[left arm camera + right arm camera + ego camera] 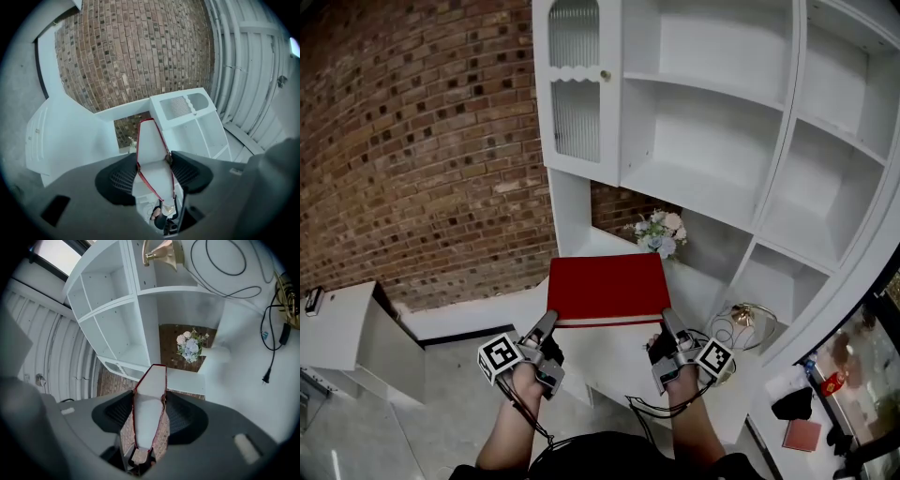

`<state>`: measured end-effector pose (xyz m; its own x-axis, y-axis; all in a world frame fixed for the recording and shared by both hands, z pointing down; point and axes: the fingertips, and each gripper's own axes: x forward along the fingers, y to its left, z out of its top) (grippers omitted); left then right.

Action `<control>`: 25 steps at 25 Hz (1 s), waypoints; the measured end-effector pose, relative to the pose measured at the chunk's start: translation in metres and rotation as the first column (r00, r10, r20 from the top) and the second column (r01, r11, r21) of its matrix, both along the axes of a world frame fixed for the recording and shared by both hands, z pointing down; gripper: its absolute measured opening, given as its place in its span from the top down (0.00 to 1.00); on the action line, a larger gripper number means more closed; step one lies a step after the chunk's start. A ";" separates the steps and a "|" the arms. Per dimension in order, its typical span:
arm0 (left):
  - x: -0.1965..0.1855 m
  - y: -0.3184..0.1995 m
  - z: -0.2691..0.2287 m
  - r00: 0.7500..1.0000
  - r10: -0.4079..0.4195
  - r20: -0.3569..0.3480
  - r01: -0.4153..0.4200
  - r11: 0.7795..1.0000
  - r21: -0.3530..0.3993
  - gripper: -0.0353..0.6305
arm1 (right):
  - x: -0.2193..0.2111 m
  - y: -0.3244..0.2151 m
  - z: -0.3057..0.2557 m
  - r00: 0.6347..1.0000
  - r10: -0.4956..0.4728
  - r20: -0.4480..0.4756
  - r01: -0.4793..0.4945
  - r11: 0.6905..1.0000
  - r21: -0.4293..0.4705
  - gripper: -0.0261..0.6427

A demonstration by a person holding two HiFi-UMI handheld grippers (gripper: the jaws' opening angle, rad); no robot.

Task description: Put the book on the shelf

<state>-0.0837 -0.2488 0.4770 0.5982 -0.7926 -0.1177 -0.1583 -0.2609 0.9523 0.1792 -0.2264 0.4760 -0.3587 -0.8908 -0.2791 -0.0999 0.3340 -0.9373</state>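
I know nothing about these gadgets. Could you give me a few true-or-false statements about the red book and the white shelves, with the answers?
1. Both the left gripper and the right gripper clamp the flat red hardcover book. True.
2. The book already rests inside the tall white shelf unit. False: the grippers hold it in the air, outside every compartment.
3. A small bunch of pale flowers sits in the brick-backed niche. True.
4. The ribbed-glass cabinet door hangs wide open. False: it is shut.
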 end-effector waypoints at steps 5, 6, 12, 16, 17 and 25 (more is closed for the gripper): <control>0.021 -0.047 -0.004 0.999 0.048 0.003 -0.049 0.999 0.008 0.59 | 0.017 -0.031 -0.002 0.999 0.045 0.011 -0.044 0.999 -0.008 0.61; 0.026 -0.055 -0.005 0.998 0.060 -0.002 -0.060 0.998 0.008 0.59 | 0.021 -0.036 -0.001 0.998 0.055 0.008 -0.055 0.998 -0.011 0.61; 0.043 -0.092 -0.004 0.996 0.092 -0.003 -0.092 0.996 0.001 0.59 | 0.038 -0.057 -0.002 0.994 0.107 -0.011 -0.107 0.994 -0.031 0.61; 0.060 -0.103 -0.002 0.990 0.137 -0.030 -0.138 0.990 -0.022 0.59 | 0.048 -0.058 -0.001 0.988 0.153 -0.025 -0.154 0.987 -0.048 0.61; 0.063 -0.106 -0.001 0.988 0.149 -0.033 -0.150 0.988 -0.028 0.59 | 0.050 -0.058 -0.001 0.986 0.166 -0.031 -0.167 0.985 -0.051 0.61; 0.086 -0.134 0.009 0.966 0.255 -0.042 -0.257 0.966 -0.043 0.59 | 0.064 -0.056 0.005 0.960 0.277 -0.044 -0.280 0.957 -0.076 0.61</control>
<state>0.0020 -0.3829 0.4860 0.7778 -0.6190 -0.1085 -0.0579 -0.2424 0.9685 0.2436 -0.2826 0.4811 -0.1005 -0.9758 -0.1942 -0.2092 0.2116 -0.9547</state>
